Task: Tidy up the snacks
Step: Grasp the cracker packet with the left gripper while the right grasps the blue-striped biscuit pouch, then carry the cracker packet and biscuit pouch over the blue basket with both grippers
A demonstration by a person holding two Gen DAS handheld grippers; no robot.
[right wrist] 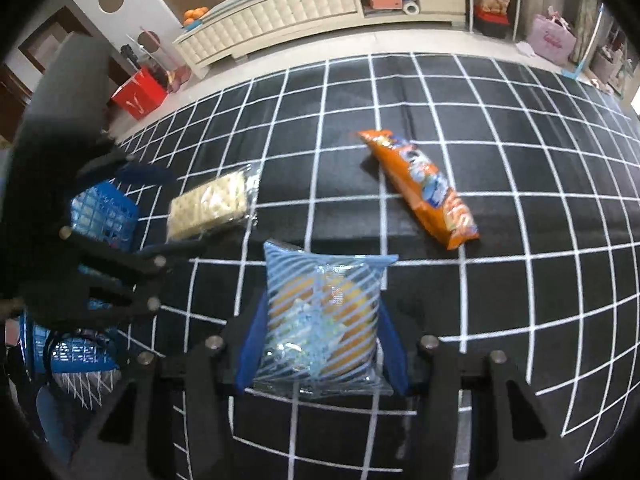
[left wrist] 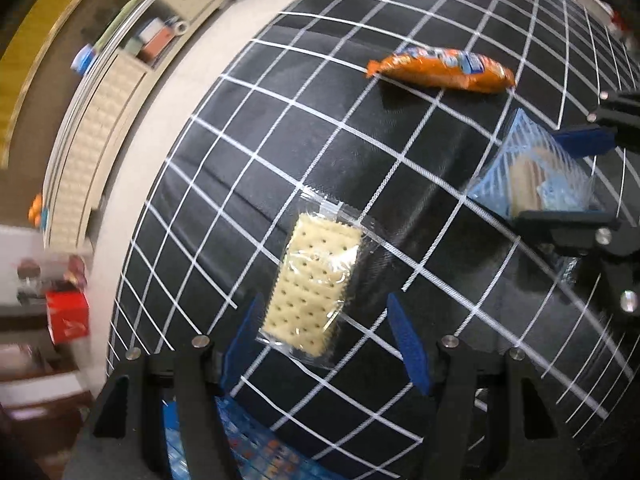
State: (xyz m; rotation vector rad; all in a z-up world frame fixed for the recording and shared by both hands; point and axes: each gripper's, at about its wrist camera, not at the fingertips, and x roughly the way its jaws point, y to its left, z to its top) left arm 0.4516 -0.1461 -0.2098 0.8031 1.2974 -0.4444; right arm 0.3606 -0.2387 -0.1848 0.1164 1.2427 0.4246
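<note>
A clear pack of crackers [left wrist: 316, 292] lies on the black checked cloth [left wrist: 280, 140], between the open fingers of my left gripper [left wrist: 326, 344]; it also shows in the right wrist view [right wrist: 208, 210]. My right gripper [right wrist: 320, 340] is shut on a blue-striped pastry bag [right wrist: 320, 316], seen from the left wrist view too [left wrist: 532, 176]. An orange snack bag [right wrist: 420, 188] lies farther out on the cloth, also in the left wrist view [left wrist: 440, 68].
A blue plastic basket [right wrist: 100, 212] stands at the left of the cloth, partly behind my left gripper's body; its edge shows under the left gripper [left wrist: 240, 440]. A cream cabinet [right wrist: 300, 8] and a red box [right wrist: 138, 94] stand on the floor beyond.
</note>
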